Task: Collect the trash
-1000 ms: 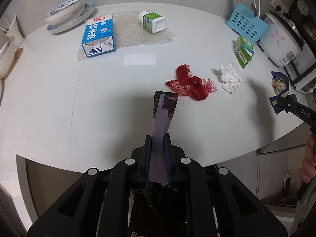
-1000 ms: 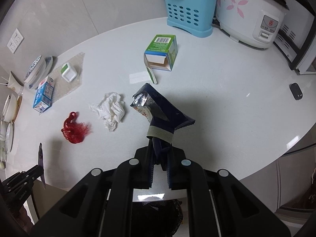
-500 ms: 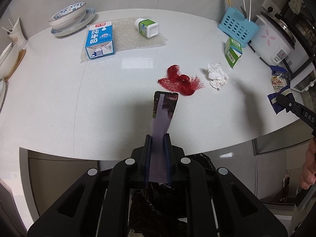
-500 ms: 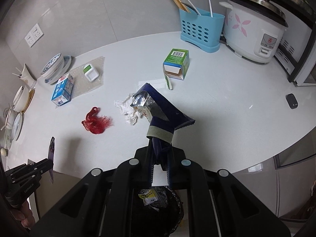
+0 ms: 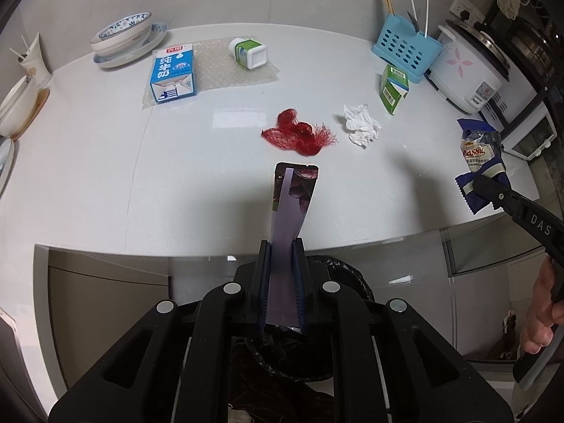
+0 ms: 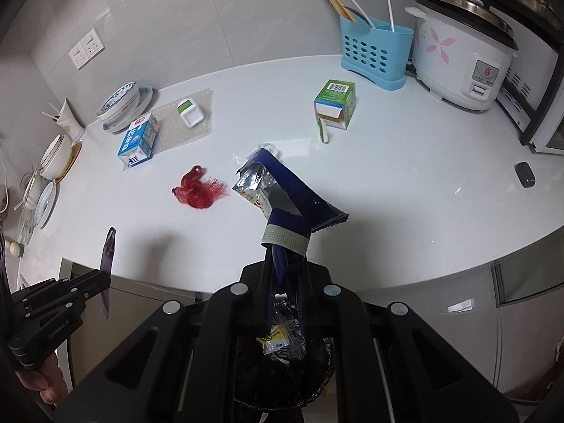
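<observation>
My left gripper (image 5: pixel 281 246) is shut on a purple wrapper (image 5: pixel 292 199) and holds it off the counter's front edge, above a black-lined trash bin (image 5: pixel 349 282). My right gripper (image 6: pixel 286 264) is shut on a dark blue snack bag (image 6: pixel 282 190), also above the bin (image 6: pixel 282 359). On the white counter (image 5: pixel 105 162) lie a red mesh net (image 5: pixel 298 133), a crumpled white tissue (image 5: pixel 361 125), a green carton (image 5: pixel 393 88), a blue milk carton (image 5: pixel 172 72) and a small white-green bottle (image 5: pixel 248 53). The snack bag also shows in the left wrist view (image 5: pixel 481 157).
A blue utensil caddy (image 6: pixel 375 53) and a white rice cooker (image 6: pixel 461 60) stand at the back right. Stacked bowls and plates (image 5: pixel 123 38) sit at the back left. A small black object (image 6: pixel 524 174) lies on the right of the counter.
Both grippers have pulled back from the counter with their wrappers. They now sit past the front edge, with the trash bin in view below them.
</observation>
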Demonstrator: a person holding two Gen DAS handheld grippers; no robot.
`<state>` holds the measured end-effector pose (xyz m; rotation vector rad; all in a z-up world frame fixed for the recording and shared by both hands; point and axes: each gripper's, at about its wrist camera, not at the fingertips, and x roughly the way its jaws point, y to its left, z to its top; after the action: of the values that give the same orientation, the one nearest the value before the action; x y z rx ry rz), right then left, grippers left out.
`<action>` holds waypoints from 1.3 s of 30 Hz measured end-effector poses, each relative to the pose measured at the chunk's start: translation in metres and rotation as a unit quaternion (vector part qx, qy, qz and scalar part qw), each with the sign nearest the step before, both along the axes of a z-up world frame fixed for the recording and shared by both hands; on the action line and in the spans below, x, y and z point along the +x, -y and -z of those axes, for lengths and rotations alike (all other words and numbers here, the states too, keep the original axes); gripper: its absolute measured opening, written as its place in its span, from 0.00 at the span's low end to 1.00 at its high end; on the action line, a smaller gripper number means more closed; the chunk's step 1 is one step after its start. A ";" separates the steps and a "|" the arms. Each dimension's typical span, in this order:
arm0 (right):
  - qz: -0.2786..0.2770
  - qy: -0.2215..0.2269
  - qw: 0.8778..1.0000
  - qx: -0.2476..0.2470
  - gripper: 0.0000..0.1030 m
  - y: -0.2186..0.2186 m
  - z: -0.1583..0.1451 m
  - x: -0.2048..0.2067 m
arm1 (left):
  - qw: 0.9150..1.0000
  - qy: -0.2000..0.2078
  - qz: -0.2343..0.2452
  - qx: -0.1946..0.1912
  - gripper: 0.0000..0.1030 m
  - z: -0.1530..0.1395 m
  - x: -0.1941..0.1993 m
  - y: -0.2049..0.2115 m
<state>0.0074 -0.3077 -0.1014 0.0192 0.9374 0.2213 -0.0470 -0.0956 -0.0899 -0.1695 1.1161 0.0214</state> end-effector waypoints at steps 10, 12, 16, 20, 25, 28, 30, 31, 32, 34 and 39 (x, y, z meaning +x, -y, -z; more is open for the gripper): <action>-0.012 -0.004 1.000 0.010 0.09 -0.002 0.013 -0.035 | 1.000 0.001 0.003 -0.002 0.11 0.008 -0.033 0.014; -0.015 -0.006 1.000 0.011 0.09 -0.002 0.015 -0.041 | 1.000 -0.003 0.004 -0.004 0.11 0.010 -0.038 0.016; -0.020 -0.009 1.000 0.013 0.09 -0.002 0.020 -0.053 | 1.000 -0.011 0.009 -0.006 0.11 0.018 -0.048 0.020; -0.025 -0.014 1.000 0.012 0.09 -0.003 0.029 -0.066 | 1.000 -0.018 0.010 -0.010 0.11 0.026 -0.056 0.022; -0.033 -0.024 0.999 0.011 0.09 -0.002 0.041 -0.083 | 1.000 -0.024 0.010 -0.014 0.11 0.035 -0.067 0.026; -0.037 -0.031 0.999 0.008 0.09 -0.003 0.050 -0.091 | 0.999 -0.030 0.011 -0.014 0.11 0.044 -0.074 0.029; -0.039 -0.037 0.999 0.008 0.09 -0.002 0.057 -0.096 | 0.999 -0.035 0.012 -0.015 0.11 0.052 -0.079 0.031; -0.040 -0.040 0.998 0.007 0.09 -0.002 0.061 -0.098 | 0.999 -0.038 0.012 -0.015 0.11 0.056 -0.081 0.032; -0.041 -0.044 0.998 0.005 0.09 -0.001 0.065 -0.100 | 0.999 -0.042 0.013 -0.017 0.11 0.061 -0.083 0.033; -0.042 -0.053 0.998 0.005 0.09 0.000 0.075 -0.103 | 0.998 -0.051 0.015 -0.021 0.11 0.069 -0.085 0.034; -0.042 -0.067 0.997 0.007 0.09 0.000 0.094 -0.109 | 0.998 -0.056 0.018 -0.032 0.11 0.085 -0.088 0.036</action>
<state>-0.1012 -0.3075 -0.1951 0.0069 1.0710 0.3072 -0.1350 -0.1316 -0.1746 -0.2073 1.2326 -0.0369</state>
